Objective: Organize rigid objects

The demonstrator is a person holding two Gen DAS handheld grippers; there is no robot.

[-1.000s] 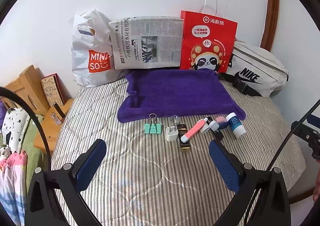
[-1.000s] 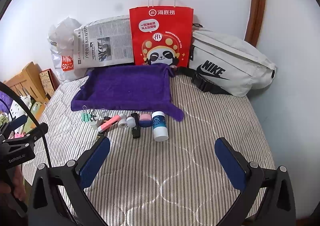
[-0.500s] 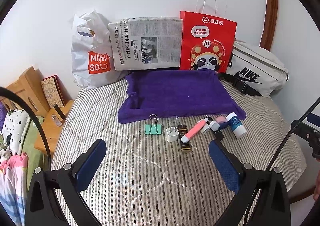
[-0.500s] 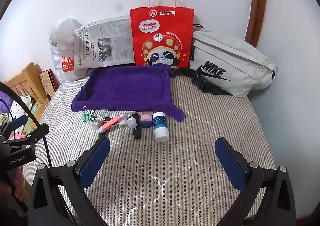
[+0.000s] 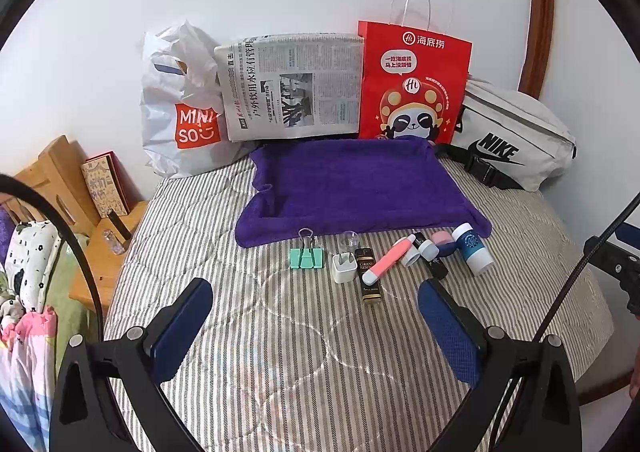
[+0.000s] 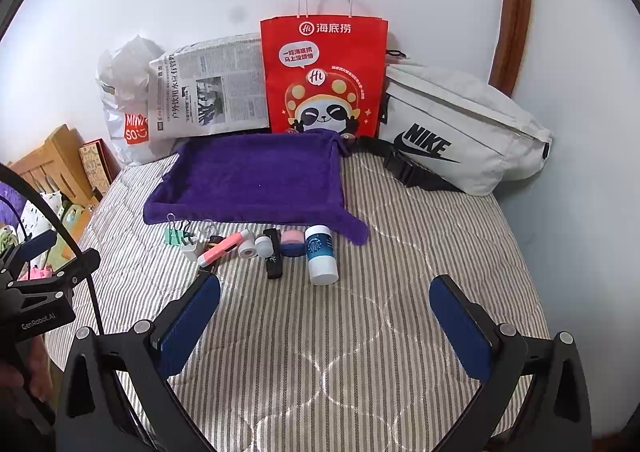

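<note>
A row of small objects lies on the striped bed in front of a purple towel: a green binder clip, a white charger plug, a dark small box, a pink tube, a black tube, a pink-and-blue case and a blue-and-white bottle. My left gripper hangs open short of the row. My right gripper is open too, nothing between its fingers.
Along the wall stand a white Miniso bag, a folded newspaper, a red paper bag and a grey Nike pouch. A wooden bedside stand sits left of the bed.
Both views have shifted only slightly; the objects have not moved and both grippers stay open.
</note>
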